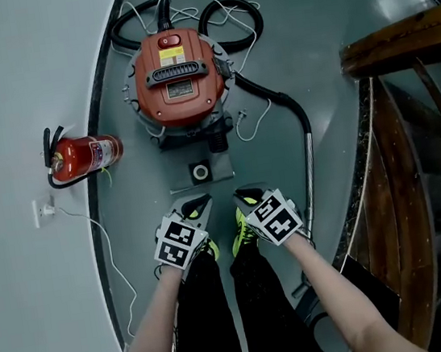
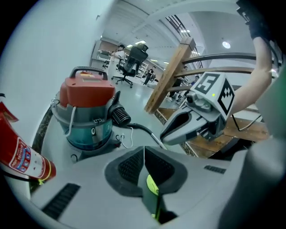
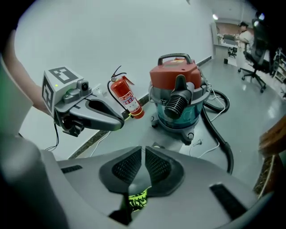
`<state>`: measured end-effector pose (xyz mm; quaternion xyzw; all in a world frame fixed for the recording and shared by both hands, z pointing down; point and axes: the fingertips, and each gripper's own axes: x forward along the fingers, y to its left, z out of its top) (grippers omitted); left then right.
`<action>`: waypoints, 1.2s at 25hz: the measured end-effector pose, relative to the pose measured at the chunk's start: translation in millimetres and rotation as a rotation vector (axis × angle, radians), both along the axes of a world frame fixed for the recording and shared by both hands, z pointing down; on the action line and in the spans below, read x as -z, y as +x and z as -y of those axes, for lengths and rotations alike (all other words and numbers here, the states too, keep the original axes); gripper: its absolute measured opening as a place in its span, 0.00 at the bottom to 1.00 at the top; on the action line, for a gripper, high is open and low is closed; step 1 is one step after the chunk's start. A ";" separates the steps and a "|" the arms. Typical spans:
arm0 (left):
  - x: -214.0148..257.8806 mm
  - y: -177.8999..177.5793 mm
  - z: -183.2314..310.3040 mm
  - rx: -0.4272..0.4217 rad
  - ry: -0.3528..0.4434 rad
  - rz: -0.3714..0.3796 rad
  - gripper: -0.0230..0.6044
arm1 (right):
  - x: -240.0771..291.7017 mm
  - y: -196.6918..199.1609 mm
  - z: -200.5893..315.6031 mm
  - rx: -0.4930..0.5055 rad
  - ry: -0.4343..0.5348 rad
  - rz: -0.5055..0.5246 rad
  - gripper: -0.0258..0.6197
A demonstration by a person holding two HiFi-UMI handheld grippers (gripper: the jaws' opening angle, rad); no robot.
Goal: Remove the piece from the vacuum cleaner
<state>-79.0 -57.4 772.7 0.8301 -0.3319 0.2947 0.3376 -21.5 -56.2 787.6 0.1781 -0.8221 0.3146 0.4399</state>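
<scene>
The vacuum cleaner [image 1: 178, 75] has a red lid and a teal drum [image 2: 87, 116] and stands on the grey floor ahead of me. A ribbed black hose [image 3: 176, 103] is plugged into its front port. The hose curves right [image 1: 274, 94] into a metal tube [image 1: 311, 170]. A small square plate with a round hole [image 1: 200, 171] lies in front of the vacuum. My left gripper [image 1: 198, 205] and right gripper [image 1: 246, 197] hover side by side above my feet, short of that plate. Both are shut with nothing between their pads [image 2: 129, 165], [image 3: 127, 166].
A red fire extinguisher [image 1: 87, 155] lies against the curved wall at the left, near a wall socket [image 1: 44, 210] with a white cable. A wooden railing [image 1: 397, 40] and stairs drop away at the right. My neon shoes [image 1: 243, 233] are below the grippers.
</scene>
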 end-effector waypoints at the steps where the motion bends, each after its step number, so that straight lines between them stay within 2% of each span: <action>1: 3.4 -2.1 -2.8 0.003 -0.013 0.007 0.06 | 5.6 0.6 -0.2 0.002 0.002 0.000 0.10; 9: 51.6 -2.5 -23.0 -0.002 -0.054 -0.018 0.05 | 54.5 8.6 -8.1 -0.013 -0.001 -0.001 0.08; 14: 76.6 -6.6 -24.8 -0.010 -0.054 0.002 0.05 | 81.6 6.6 -15.1 -0.046 -0.025 0.023 0.07; 21: 119.4 -6.2 -26.3 0.047 -0.091 -0.073 0.05 | 126.6 2.5 -31.3 -0.116 -0.092 0.102 0.07; 30: 178.3 -4.8 -38.2 0.050 -0.094 -0.117 0.05 | 182.6 4.3 -36.3 -0.106 -0.078 0.118 0.07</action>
